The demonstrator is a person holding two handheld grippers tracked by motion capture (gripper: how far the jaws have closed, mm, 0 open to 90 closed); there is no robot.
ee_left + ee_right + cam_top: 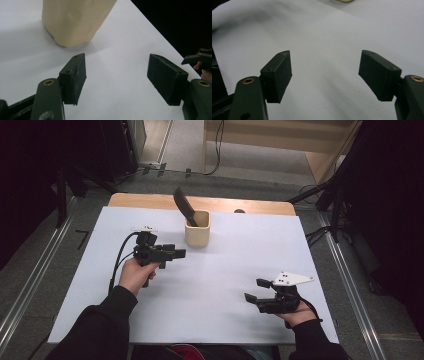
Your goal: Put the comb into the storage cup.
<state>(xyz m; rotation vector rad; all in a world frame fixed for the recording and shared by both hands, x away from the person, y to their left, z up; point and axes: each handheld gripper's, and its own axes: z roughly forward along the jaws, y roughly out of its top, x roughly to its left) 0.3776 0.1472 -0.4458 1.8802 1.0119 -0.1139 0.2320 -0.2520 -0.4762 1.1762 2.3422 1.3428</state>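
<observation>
Left gripper (181,253) near the cream holder (197,228)
Its jaws gape wide, empty; a dark spatula (185,207) leans inside. Right gripper (254,289), near right, gapes empty too.

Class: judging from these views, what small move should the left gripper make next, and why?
Probably ease the left gripper forward toward the cream cup. Its jaws are open and empty, the cup stands just ahead, apart from them, with a dark utensil leaning inside.
</observation>
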